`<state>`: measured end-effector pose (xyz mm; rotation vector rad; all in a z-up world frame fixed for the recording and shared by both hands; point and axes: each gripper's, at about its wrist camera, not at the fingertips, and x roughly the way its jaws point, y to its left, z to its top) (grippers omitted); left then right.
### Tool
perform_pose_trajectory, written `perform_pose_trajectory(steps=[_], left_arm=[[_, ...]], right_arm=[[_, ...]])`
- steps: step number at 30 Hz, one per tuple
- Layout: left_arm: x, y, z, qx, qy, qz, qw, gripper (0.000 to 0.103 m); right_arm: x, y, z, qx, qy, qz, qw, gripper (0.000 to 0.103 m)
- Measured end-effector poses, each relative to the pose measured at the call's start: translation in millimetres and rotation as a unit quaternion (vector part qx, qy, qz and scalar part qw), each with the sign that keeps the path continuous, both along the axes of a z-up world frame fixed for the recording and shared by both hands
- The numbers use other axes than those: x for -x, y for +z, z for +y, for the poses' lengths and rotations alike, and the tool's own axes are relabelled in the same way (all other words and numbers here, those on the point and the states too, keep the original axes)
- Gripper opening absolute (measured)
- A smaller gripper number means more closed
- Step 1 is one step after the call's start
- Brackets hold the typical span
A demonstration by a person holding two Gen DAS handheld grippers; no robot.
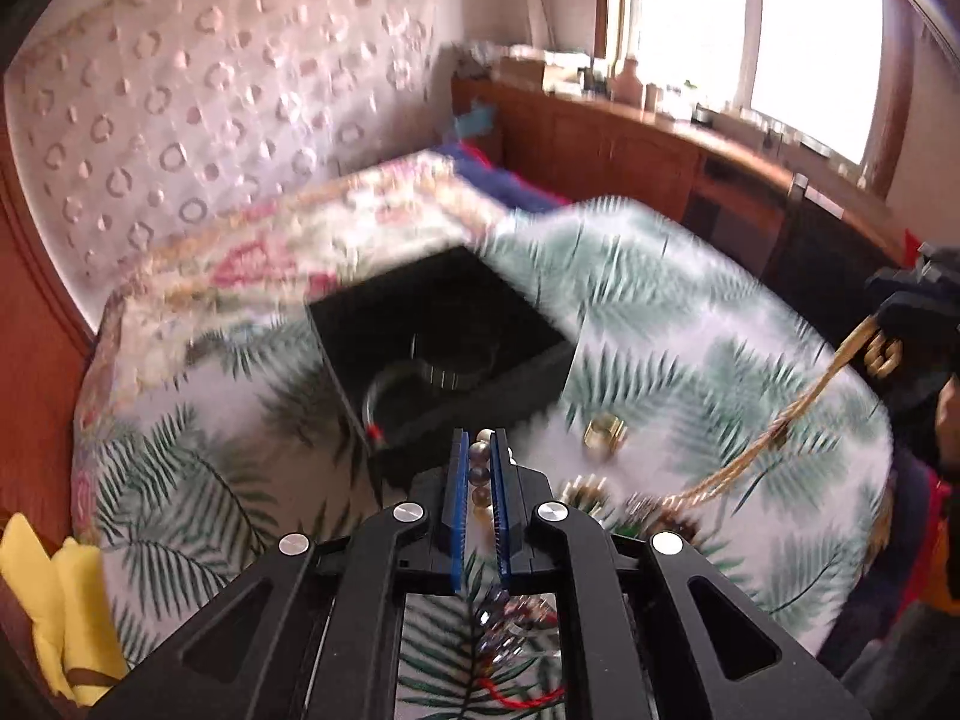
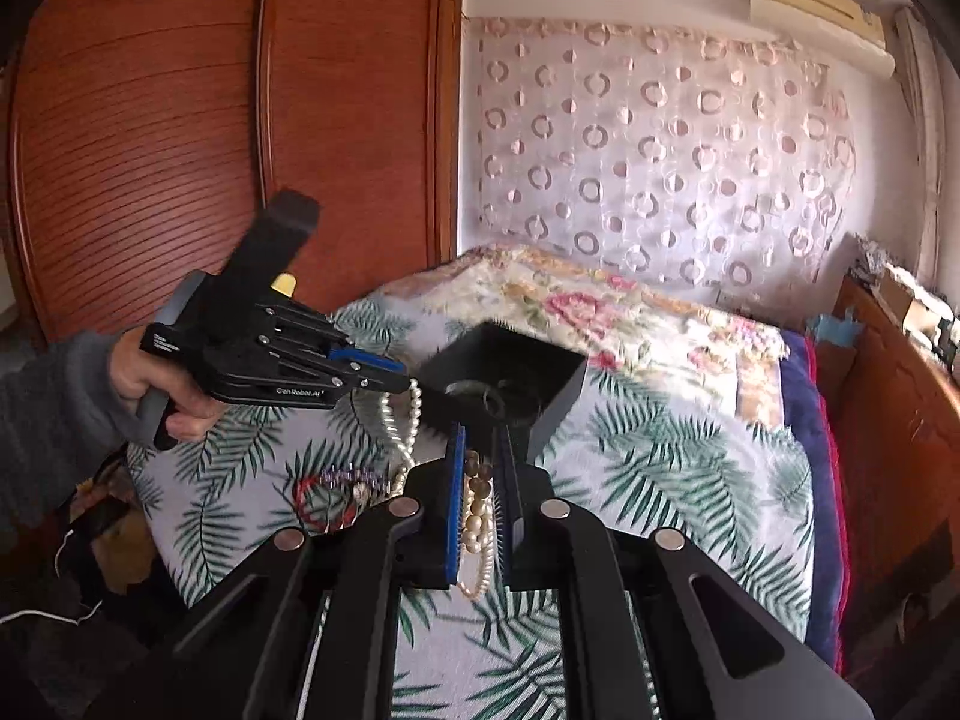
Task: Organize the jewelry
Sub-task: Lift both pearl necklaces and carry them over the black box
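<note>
A black open jewelry box (image 1: 444, 336) sits on the palm-leaf bedspread (image 1: 690, 324), with a clear bangle and a dark bracelet inside; it also shows in the right wrist view (image 2: 510, 372). My left gripper (image 1: 480, 450) is shut on a pearl necklace (image 1: 480, 480), held just in front of the box. My right gripper (image 2: 480, 450) is shut on the same pearl strand (image 2: 477, 528). The strand (image 2: 405, 420) hangs from the left gripper (image 2: 408, 384) down to the bed. The right gripper (image 1: 900, 312) appears at right with a gold strand (image 1: 804, 402).
A gold ring piece (image 1: 603, 435) and loose beaded pieces (image 1: 636, 504) lie on the bed. A purple and red bracelet (image 2: 336, 486) lies left. A floral quilt (image 2: 600, 312) is behind the box. Wooden wardrobe (image 2: 180, 120) left, wooden ledge (image 1: 690, 138) by the window.
</note>
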<state>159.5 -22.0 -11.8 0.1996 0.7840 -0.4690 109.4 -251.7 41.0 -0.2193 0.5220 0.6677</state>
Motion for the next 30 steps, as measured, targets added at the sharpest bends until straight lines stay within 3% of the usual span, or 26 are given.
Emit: perform_pose_trajectory(steps=[14,21,25,30], left_arm=[[-17,102,-4,0.059,0.027,-0.095,0.9934,0.006],[-27,147,-7,0.068,0.039,-0.134,0.9879,0.006],[-39,159,-6,0.066,0.049,-0.142,0.9864,0.006],[-64,139,-6,0.05,0.063,-0.116,0.9899,0.006]], right_arm=[[-32,67,19,-0.001,0.004,-0.068,0.998,0.01],[-54,81,29,0.007,-0.004,-0.085,0.996,0.01],[-71,79,38,0.022,-0.008,-0.086,0.996,0.01],[-89,72,45,0.029,-0.016,-0.081,0.996,0.01]])
